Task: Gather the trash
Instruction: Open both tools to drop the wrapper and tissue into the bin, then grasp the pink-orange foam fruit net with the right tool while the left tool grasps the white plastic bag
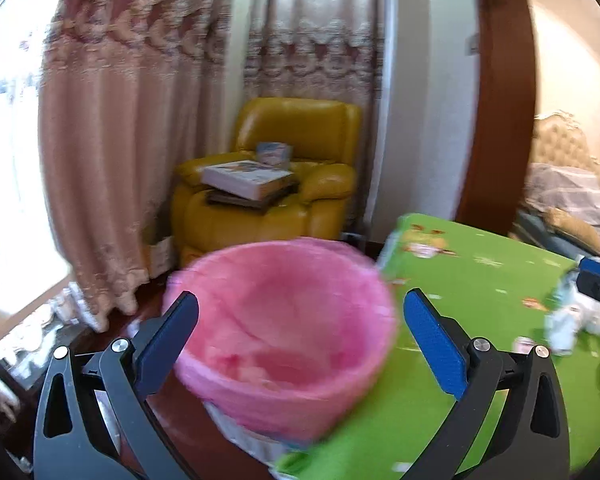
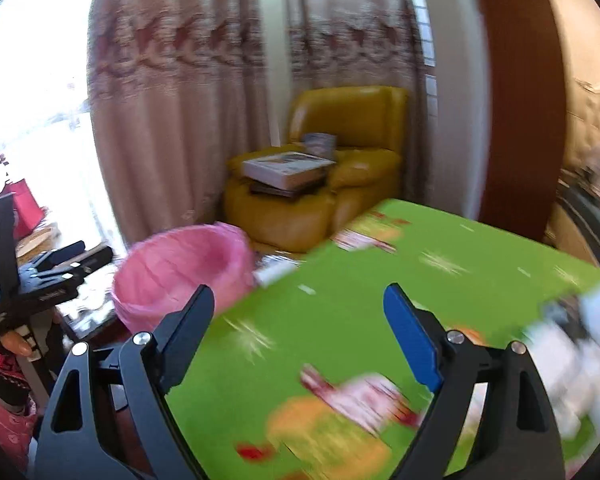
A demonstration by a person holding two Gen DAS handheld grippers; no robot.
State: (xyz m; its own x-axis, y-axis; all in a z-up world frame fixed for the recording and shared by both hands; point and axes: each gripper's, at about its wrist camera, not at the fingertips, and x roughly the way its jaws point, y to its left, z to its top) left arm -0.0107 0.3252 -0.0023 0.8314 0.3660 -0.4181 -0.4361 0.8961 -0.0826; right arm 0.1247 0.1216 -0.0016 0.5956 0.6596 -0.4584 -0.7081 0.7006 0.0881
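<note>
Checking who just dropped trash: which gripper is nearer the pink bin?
Left. The left gripper is open right at the pink bin, its fingers either side of the rim. The right gripper, also open, is over the green mat, off to the bin's side.

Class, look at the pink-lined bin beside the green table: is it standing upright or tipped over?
Upright. The pink-lined bin has its round mouth facing up in both views, its liner folded over the rim, beside the green table.

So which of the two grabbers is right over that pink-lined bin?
The left gripper: its open, empty jaws frame the pink-lined bin directly ahead. The right gripper, also open, points at the green tabletop, with the bin off to its left.
</note>
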